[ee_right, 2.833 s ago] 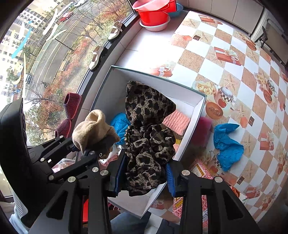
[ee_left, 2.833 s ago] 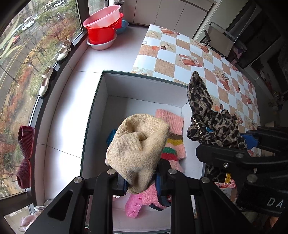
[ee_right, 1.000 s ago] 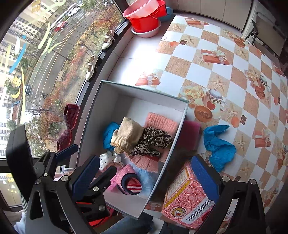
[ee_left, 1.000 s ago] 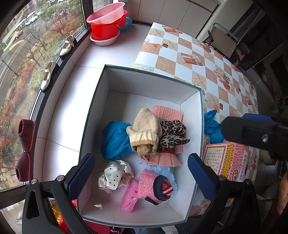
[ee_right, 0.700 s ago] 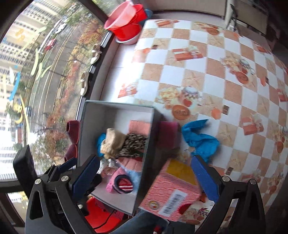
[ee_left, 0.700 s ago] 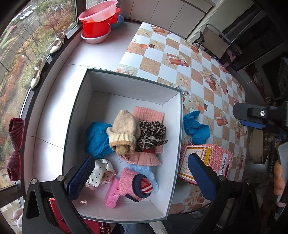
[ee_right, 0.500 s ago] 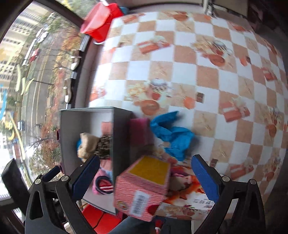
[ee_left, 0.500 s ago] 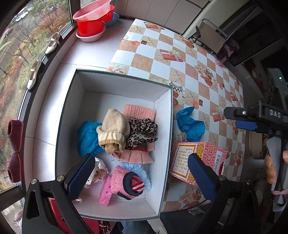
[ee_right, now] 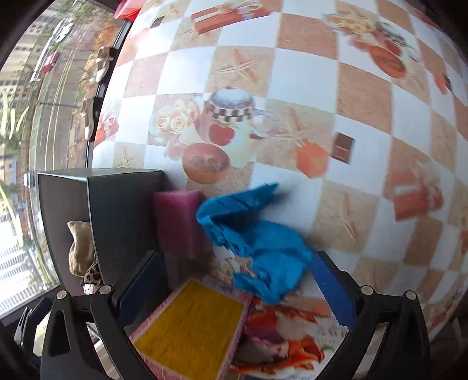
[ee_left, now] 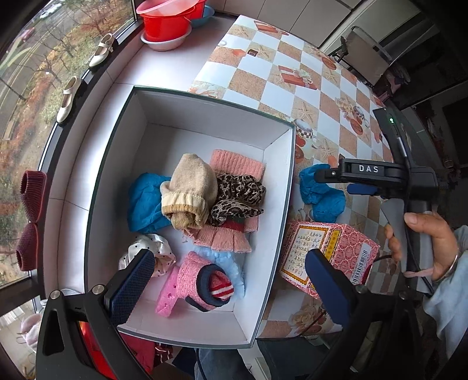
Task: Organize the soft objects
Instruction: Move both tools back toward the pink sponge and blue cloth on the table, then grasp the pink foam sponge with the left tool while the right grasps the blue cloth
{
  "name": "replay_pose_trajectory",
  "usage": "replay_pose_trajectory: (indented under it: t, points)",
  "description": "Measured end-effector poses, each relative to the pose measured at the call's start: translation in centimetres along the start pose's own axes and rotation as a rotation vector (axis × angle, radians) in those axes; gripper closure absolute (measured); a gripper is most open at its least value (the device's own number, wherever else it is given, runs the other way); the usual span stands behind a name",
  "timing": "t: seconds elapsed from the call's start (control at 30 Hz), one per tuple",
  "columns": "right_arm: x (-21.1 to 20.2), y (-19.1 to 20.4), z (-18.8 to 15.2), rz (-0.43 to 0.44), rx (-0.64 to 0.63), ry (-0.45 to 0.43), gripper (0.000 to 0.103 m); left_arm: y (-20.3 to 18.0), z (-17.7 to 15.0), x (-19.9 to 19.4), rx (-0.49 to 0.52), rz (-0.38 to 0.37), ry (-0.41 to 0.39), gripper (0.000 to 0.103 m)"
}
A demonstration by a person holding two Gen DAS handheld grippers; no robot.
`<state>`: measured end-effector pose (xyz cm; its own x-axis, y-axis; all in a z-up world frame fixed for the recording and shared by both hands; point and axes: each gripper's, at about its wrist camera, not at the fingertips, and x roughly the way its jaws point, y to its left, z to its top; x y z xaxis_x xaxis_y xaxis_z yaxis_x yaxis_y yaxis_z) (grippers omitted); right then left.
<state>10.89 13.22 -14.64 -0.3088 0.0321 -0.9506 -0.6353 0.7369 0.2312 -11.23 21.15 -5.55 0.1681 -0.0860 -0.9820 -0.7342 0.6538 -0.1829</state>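
Observation:
A white storage box (ee_left: 280, 187) holds several soft items: a beige knit hat (ee_left: 190, 193), a leopard scarf (ee_left: 238, 194), a blue cloth (ee_left: 144, 201), pink knitwear (ee_left: 237, 162) and a pink sock roll (ee_left: 204, 280). My left gripper (ee_left: 228, 280) is open and empty above the box's near end. A crumpled blue cloth (ee_right: 257, 233) lies on the table right of the box, also in the left wrist view (ee_left: 320, 194). My right gripper (ee_right: 237, 289) is open, low over that cloth. A magenta sponge (ee_right: 178, 219) leans on the box's outer wall (ee_right: 122, 219).
A pink patterned carton (ee_left: 324, 251) with a yellow top (ee_right: 190, 336) lies near the table's front edge. Red basins (ee_left: 168, 22) stand on the white sill. Shoes (ee_left: 68, 98) and maroon slippers (ee_left: 30, 216) sit by the window. The checkered tablecloth (ee_right: 292, 73) stretches beyond.
Both grippers let go of the beige hat and leopard scarf, which now lie in the box. My right gripper swung right and came down over the blue cloth on the table. The left one rose.

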Motion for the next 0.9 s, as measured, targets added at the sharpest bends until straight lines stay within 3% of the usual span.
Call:
replay_pose_trajectory:
  t: [0.2,0.37,0.47,0.57,0.63,0.67,0.7,0.77,0.8,0.9]
  points:
    - [2.8,1.5,1.9,0.013,-0.134,0.036,0.001,-0.3,-0.7,0.4,-0.032,0.027,0.022,0.0]
    - [5.0,2.7,2.2,-0.024,-0.229,0.061,0.001,-0.9,-0.5,0.7,-0.046,0.048,0.032,0.0]
    - [5.3,3.1,1.6,-0.114,-0.274,0.024,0.0,-1.4,-0.2,0.9,-0.051,0.048,0.034,0.0]
    - [4.4,1.1,1.3,-0.138,-0.175,0.006,0.0,-2.0,0.1,1.0,-0.043,0.046,0.038,0.0]
    - [2.5,-1.2,0.9,-0.29,-0.115,-0.069,0.0,-2.4,0.3,1.1,-0.036,0.044,0.036,0.0]
    - [1.8,-1.9,0.7,-0.301,-0.094,-0.093,0.0,-2.5,0.4,1.0,-0.035,0.041,0.034,0.0]
    - [0.9,-2.9,0.5,-0.274,-0.059,-0.11,0.0,-2.6,0.4,1.0,-0.033,0.037,0.031,0.0]
    - [0.1,-4.2,0.5,-0.083,0.0,-0.088,0.0,-2.8,0.5,1.0,-0.029,0.038,0.029,0.0]
    - [0.2,-4.1,0.5,-0.032,0.001,-0.064,0.0,-3.0,0.6,1.0,-0.028,0.041,0.03,0.0]
    - [0.5,-2.1,0.3,-0.03,-0.09,-0.072,0.0,-3.2,0.5,0.8,-0.033,0.052,0.028,0.0]
